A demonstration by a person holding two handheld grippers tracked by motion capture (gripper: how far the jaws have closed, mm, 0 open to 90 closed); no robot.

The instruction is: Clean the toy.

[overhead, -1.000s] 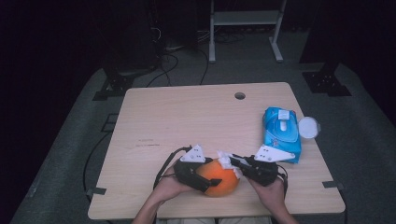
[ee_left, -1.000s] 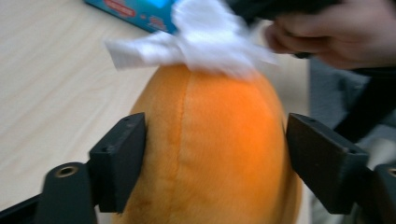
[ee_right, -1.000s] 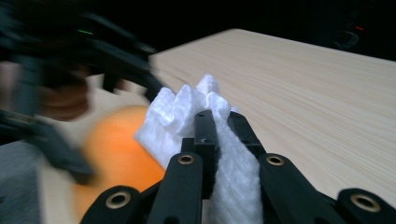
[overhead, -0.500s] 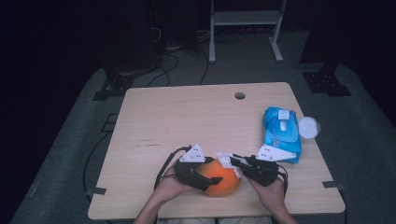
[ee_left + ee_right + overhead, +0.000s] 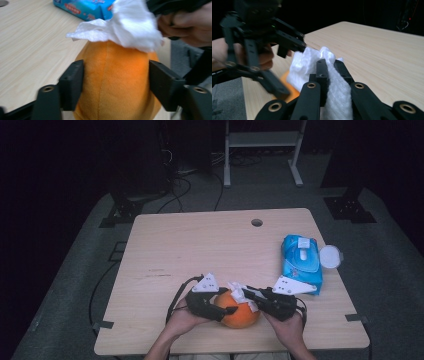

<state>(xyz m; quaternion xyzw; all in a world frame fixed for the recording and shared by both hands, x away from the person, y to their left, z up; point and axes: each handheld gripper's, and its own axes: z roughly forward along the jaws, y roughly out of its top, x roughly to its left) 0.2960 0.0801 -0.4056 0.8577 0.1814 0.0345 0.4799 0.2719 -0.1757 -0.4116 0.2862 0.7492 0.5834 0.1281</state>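
An orange plush toy rests on the wooden table near its front edge. My left gripper has it between its jaws. The jaws have just been closing, and both black pads now press into the toy's sides. My right gripper comes in from the right, shut on a crumpled white wipe. The wipe lies against the top of the toy. In the right gripper view the wipe bulges out around the closed fingertips of the right gripper.
A blue pack of wipes lies at the table's right side, with a round white lid beside it at the edge. A cable hole sits near the far edge. Cables and a white frame stand on the dark floor behind.
The left gripper's jaws have drawn in against the orange toy. Both hands and the wipe have barely shifted.
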